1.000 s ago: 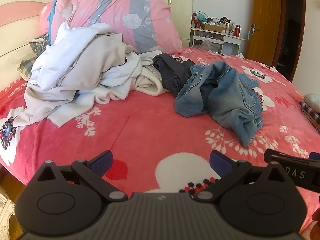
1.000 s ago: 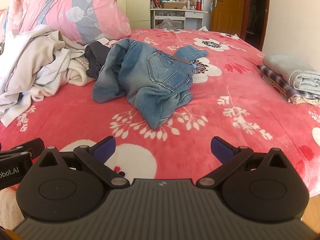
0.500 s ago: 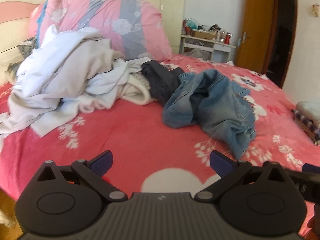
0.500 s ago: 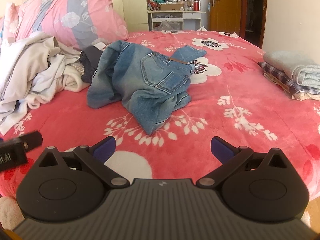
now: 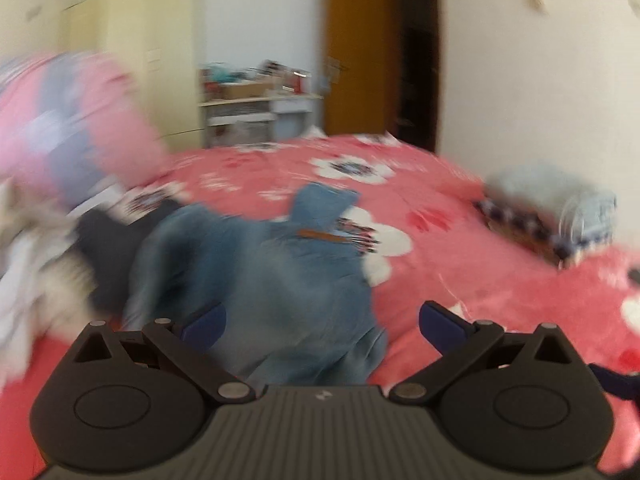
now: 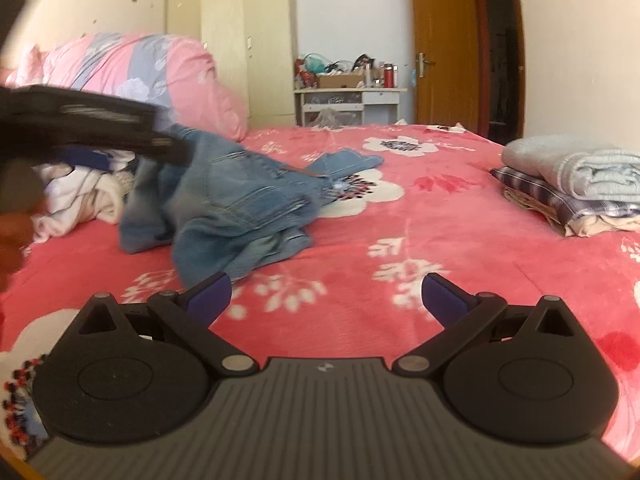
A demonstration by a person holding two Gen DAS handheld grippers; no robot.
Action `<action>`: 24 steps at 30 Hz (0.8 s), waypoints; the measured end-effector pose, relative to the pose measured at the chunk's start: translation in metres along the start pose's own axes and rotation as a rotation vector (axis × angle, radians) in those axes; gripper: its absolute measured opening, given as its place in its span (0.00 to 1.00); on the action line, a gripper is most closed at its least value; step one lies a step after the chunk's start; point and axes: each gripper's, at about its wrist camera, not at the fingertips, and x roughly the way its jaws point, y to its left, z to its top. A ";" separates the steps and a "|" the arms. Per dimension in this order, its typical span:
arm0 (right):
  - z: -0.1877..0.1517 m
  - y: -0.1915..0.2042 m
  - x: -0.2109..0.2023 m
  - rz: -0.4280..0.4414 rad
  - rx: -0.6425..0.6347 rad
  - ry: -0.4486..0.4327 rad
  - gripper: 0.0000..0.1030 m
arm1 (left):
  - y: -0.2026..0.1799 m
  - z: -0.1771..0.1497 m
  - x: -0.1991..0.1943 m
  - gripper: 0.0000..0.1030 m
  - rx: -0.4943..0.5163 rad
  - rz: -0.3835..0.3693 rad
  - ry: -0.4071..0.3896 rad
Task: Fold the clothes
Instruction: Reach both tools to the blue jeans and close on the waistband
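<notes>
Left gripper: we had the jaws spread wide, nothing between them, hanging just above the near end of the crumpled jeans. Left wrist view was motion-blurred, so fine detail there was unreliable.

Right gripper: jaws also spread wide and empty, over bare bedspread near the bed's near edge, just short of the jeans' closest fold.

Jeans lay in a heap around the middle of the bed, brown waistband patch facing up, one denim flap pointing toward the far edge. In the right wrist view we saw the left gripper's dark body crossing in from the left above the jeans' left part; whether it touched the denim, we couldn't tell.

Unfolded laundry pile of white and cream garments sat toward the left edge, touching the jeans. A dark garment lay between that pile and the jeans. Pink and grey floral quilt was bundled at the far left corner.

Folded stack sat at the right edge, well apart from the jeans: pale blue and grey pieces on top, plaid beneath.

Beyond the bed: cluttered white desk, cream wardrobe, brown door.
</notes>
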 end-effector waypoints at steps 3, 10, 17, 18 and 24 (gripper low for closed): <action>-0.005 -0.015 0.009 -0.012 0.015 -0.022 0.99 | -0.035 0.019 0.064 1.00 0.139 0.026 0.059; -0.014 -0.038 0.029 -0.027 0.058 -0.022 0.99 | -0.074 0.016 0.175 0.70 0.346 0.158 0.252; -0.018 -0.049 0.031 -0.018 0.112 -0.029 0.99 | -0.038 0.025 0.149 0.19 0.197 0.167 0.181; -0.018 -0.049 0.029 -0.018 0.116 -0.032 0.99 | -0.034 0.027 0.137 0.18 0.182 0.169 0.153; -0.009 -0.049 0.006 -0.013 0.136 -0.080 0.99 | 0.005 0.032 0.038 0.16 0.052 0.166 -0.011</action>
